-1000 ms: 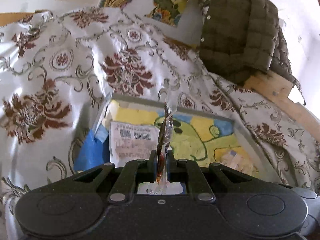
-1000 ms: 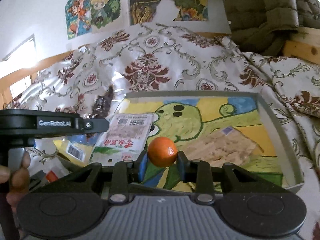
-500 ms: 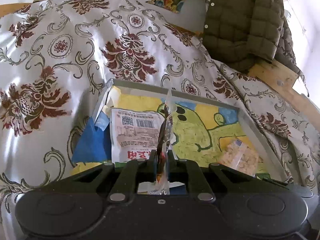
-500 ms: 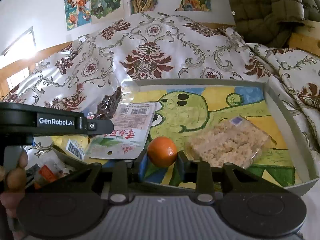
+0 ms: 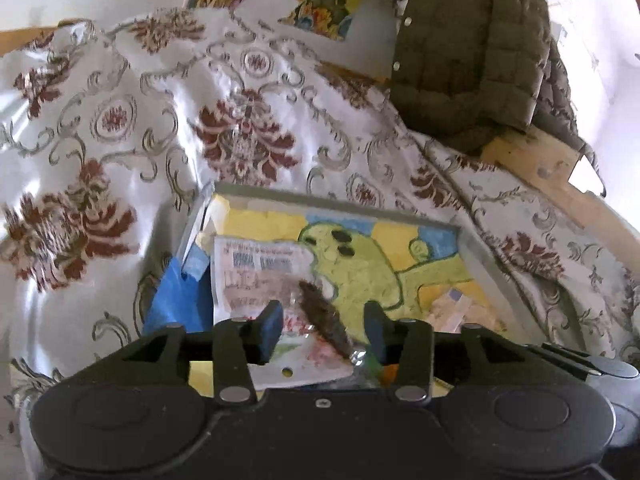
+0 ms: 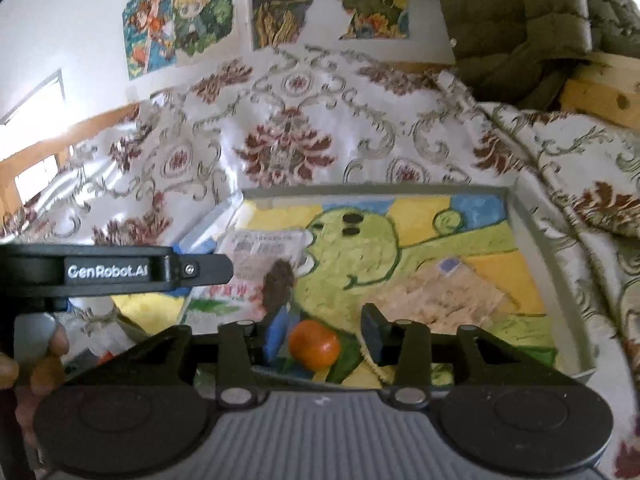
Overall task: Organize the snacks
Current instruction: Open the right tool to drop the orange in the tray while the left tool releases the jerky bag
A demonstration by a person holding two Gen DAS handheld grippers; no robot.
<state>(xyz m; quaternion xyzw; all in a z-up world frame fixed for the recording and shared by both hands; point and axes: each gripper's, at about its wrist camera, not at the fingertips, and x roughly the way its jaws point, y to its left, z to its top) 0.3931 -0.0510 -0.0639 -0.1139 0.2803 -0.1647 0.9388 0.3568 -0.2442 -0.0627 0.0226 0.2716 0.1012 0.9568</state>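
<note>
Both jaws are opening: left gripper frees a dark packet (blurred), right gripper an orange, over the tray.

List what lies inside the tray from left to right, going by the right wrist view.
White snack packet with barcode → dark snack pouch → orange → pale crumbly snack bag, all within the grey tray.

Glossy satin bedspread; quilted jacket
</note>
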